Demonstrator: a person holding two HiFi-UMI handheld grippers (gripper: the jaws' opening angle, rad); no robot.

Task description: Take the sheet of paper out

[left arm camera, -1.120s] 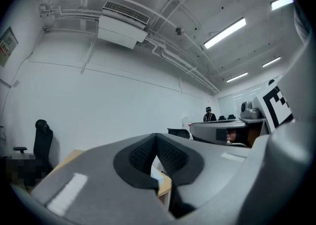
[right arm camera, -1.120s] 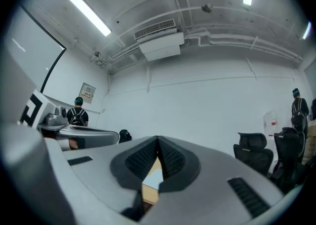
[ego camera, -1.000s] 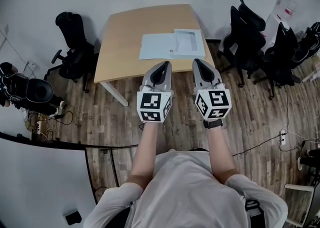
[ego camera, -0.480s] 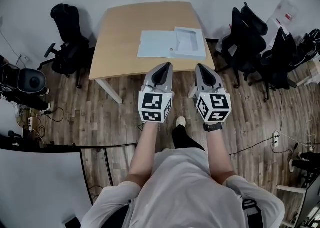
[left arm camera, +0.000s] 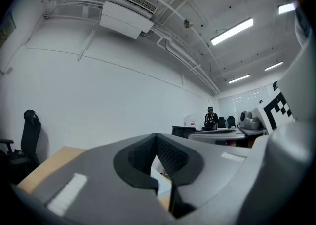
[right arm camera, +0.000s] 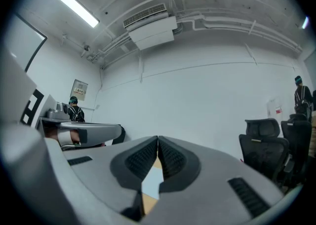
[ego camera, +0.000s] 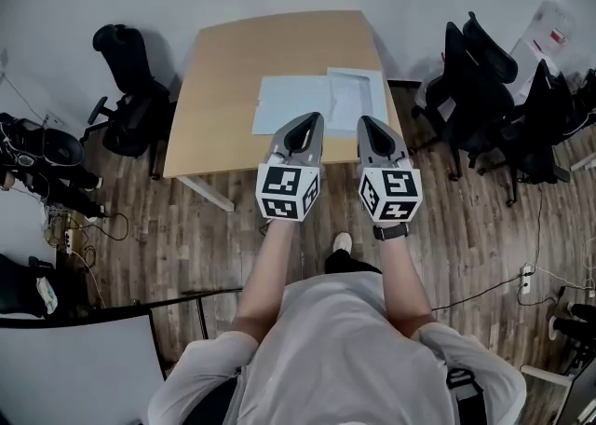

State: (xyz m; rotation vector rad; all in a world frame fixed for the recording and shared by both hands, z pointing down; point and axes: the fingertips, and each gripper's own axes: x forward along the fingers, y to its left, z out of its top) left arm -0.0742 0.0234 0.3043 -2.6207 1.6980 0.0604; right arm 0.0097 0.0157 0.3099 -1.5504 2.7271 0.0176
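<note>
A pale sheet of paper [ego camera: 291,102] lies on the wooden table [ego camera: 233,69], with a clear plastic folder [ego camera: 358,97] overlapping its right side. My left gripper [ego camera: 308,119] hangs over the sheet's near edge, jaws shut and empty. My right gripper [ego camera: 366,121] is level beside it, over the folder's near edge, jaws also shut on nothing. In the left gripper view the closed jaw tips [left arm camera: 156,142] point level, with a strip of table and paper seen just below them. In the right gripper view the closed jaws [right arm camera: 158,146] face the white wall.
A black office chair [ego camera: 130,97] stands left of the table. Several black chairs [ego camera: 484,97] crowd the right side. Cables and gear [ego camera: 42,157] lie on the wooden floor at far left. A person [left arm camera: 211,118] stands far off in the room.
Both grippers have moved forward together, from above the floor in front of the table to over the table's near edge by the paper and folder. Jaws stayed shut.
</note>
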